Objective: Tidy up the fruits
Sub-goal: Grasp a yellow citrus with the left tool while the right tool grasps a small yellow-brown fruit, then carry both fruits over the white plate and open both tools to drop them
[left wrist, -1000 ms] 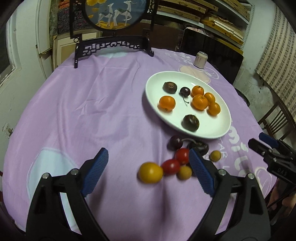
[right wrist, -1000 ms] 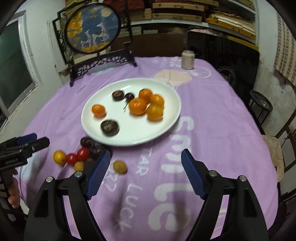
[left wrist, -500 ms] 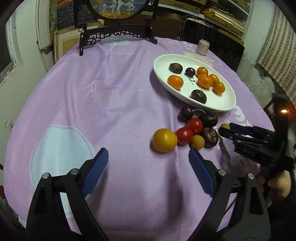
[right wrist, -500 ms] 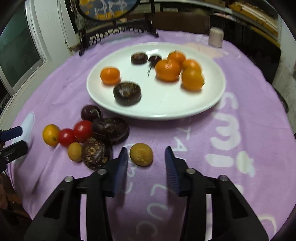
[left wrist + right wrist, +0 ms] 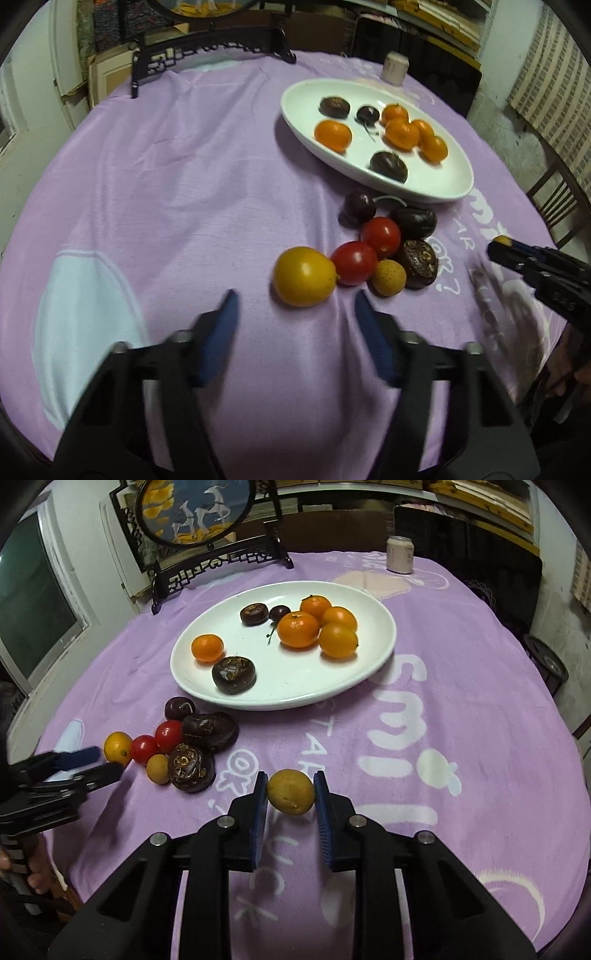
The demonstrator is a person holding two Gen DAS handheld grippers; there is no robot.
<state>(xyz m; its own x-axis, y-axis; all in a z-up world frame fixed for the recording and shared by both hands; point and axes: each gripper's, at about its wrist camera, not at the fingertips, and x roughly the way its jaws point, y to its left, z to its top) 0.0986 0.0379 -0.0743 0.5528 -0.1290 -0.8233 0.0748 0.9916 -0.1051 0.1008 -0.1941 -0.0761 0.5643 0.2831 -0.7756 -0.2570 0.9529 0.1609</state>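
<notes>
The right hand-held gripper (image 5: 290, 792) is clamped on a small yellow-brown fruit (image 5: 290, 792), low in the middle of the right wrist frame; both blue pads (image 5: 261, 801) touch its sides. Whether the fruit is lifted off the purple cloth (image 5: 443, 709) I cannot tell.

The left hand-held gripper (image 5: 293, 310) has its fingers apart and holds nothing. It stands just below a yellow fruit (image 5: 304, 276) in the center of the left wrist frame. To the right of this fruit lie two red tomatoes (image 5: 354, 263), a small tan fruit (image 5: 388, 277) and several dark fruits (image 5: 419, 264), close together on the bench.

The white plate (image 5: 376, 653) is in the upper middle of the right wrist frame. It carries four oranges (image 5: 298, 628), one more orange (image 5: 207, 648) apart on the left, and three dark fruits (image 5: 233, 674).
</notes>
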